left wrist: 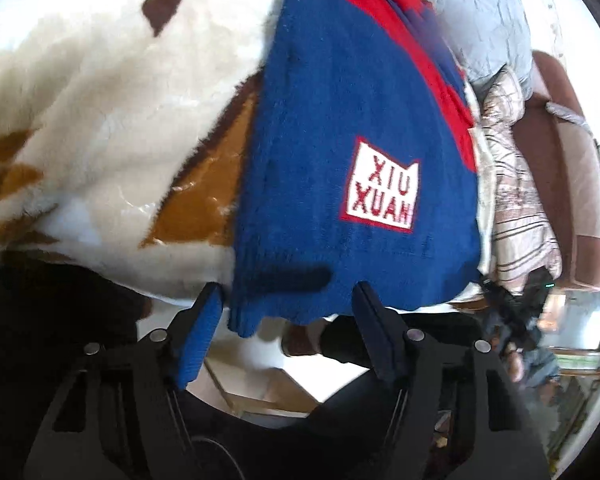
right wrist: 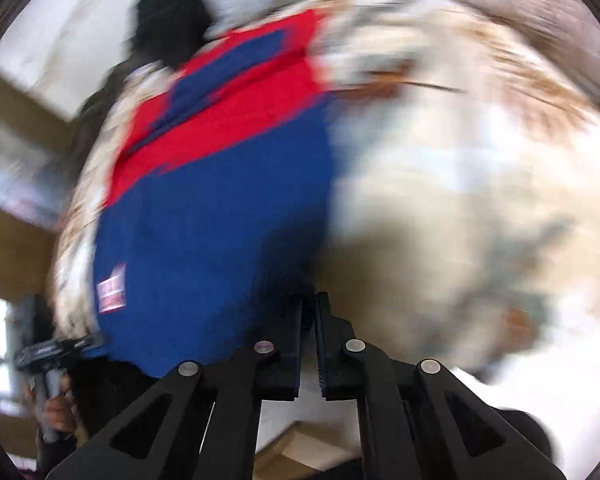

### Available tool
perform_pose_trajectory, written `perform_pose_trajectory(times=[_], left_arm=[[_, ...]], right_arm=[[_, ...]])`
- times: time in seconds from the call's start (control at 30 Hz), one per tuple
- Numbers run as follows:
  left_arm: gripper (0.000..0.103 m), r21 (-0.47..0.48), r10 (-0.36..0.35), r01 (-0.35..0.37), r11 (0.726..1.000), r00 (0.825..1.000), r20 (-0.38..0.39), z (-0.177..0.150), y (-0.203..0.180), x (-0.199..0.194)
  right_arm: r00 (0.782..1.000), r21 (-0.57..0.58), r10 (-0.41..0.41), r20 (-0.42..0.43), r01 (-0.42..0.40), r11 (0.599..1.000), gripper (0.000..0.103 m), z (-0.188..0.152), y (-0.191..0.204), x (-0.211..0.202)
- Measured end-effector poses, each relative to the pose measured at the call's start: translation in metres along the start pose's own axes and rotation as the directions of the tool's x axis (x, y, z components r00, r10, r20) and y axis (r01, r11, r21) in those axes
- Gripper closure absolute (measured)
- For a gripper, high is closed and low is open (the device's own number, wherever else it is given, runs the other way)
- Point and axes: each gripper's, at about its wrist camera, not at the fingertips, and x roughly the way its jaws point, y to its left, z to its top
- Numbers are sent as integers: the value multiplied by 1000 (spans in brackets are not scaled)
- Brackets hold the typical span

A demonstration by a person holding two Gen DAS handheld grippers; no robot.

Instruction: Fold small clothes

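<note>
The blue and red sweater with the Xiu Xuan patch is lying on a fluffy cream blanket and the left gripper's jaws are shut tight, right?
Not quite. In the left wrist view the left gripper has its jaws wide open at the hem of the sweater. The rest holds: the patch and the cream blanket are there.

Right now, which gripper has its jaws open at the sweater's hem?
The left gripper: its fingers stand wide apart around the sweater hem. The right gripper has its jaws nearly together at the hem's other corner.

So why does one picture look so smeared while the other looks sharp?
Right wrist view: motion blur smears the sweater and blanket; only the tongs look crisp. Left wrist view: mostly sharp, the sweater's label readable, edges bent by the fisheye.
</note>
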Motion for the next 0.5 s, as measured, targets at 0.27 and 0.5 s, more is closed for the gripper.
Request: perform_pose_trajectory(times=[0.27, 0.5], left_arm=[[27, 59, 26, -25, 998, 1000, -14, 0, -18, 12], [92, 71, 53, -51, 996, 998, -20, -4, -18, 11]], right_arm=[[982, 161, 178, 62, -185, 969, 34, -13, -29, -20], [998, -16, 51, -33, -52, 999, 39, -11, 18, 32]])
